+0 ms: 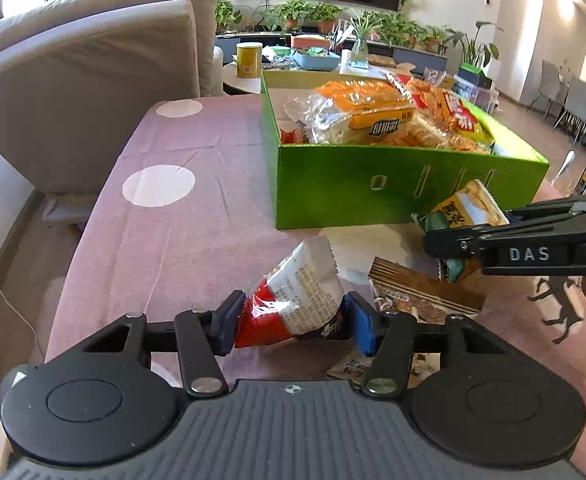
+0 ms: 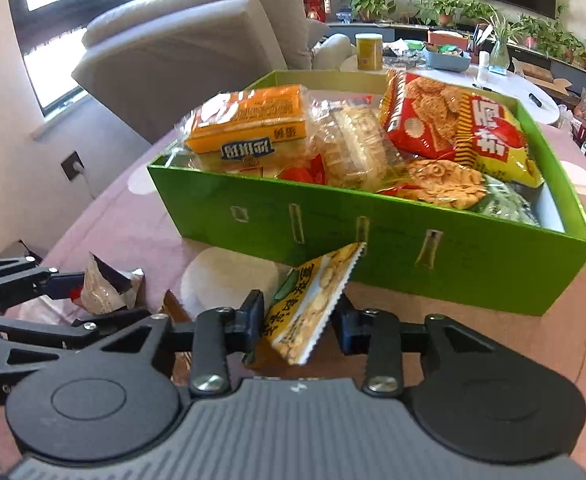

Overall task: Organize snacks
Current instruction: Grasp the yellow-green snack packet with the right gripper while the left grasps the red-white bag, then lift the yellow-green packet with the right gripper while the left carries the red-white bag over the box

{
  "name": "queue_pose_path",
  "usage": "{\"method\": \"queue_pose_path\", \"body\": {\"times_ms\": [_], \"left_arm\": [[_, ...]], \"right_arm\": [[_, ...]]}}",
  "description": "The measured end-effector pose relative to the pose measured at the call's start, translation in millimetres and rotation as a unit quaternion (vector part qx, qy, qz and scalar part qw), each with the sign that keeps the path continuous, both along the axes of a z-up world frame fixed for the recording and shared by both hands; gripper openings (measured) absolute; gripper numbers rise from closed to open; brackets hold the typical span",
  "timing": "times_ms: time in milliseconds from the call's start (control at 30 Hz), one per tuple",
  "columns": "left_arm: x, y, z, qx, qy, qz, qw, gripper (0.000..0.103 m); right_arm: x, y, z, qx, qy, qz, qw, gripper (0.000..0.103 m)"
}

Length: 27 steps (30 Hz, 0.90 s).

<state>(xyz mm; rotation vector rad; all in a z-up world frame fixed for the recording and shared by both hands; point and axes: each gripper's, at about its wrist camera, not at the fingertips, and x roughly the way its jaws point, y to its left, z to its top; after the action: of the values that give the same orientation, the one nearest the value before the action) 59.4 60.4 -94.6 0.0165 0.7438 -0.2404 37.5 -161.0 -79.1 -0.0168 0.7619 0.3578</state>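
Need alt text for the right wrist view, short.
The right gripper is shut on a yellow snack packet, held just in front of a green box already filled with snack bags on a pink tablecloth. At lower left, the left gripper holds a red and white packet.

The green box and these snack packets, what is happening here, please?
A person is sorting snacks into the green box, already well filled. The left hand-held gripper grips a red-and-white packet; the right hand-held gripper grips a yellow cracker packet. Both packets are in front of the box, not yet inside.
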Motion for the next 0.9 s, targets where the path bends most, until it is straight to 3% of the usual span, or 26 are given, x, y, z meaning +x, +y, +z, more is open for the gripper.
{"method": "queue_pose_path", "body": {"times_ms": [367,567,633,700,900], "left_arm": [[-16,-15,37,-0.004,-0.053,-0.016,0.9984,0.051],[-17,-21,35,0.001,-0.048,-0.024,0.9986,0.051],[-17,-20,33,0.0,-0.044,-0.022,0.9988,0.051],[-16,-20,32,-0.001,-0.041,-0.02,0.999,0.051],[-15,-19,31,-0.002,-0.036,-0.018,0.9992,0.052]], "right_arm": [[-22,-20,34,0.037,-0.048,-0.002,0.998,0.058],[-17,-31,32,0.038,-0.043,-0.016,0.998,0.058],[-15,-35,28,0.018,-0.04,-0.041,0.998,0.064],[-13,-40,23,-0.01,-0.036,-0.061,0.997,0.079],[-16,-55,17,-0.008,-0.035,-0.024,0.999,0.081]]}}
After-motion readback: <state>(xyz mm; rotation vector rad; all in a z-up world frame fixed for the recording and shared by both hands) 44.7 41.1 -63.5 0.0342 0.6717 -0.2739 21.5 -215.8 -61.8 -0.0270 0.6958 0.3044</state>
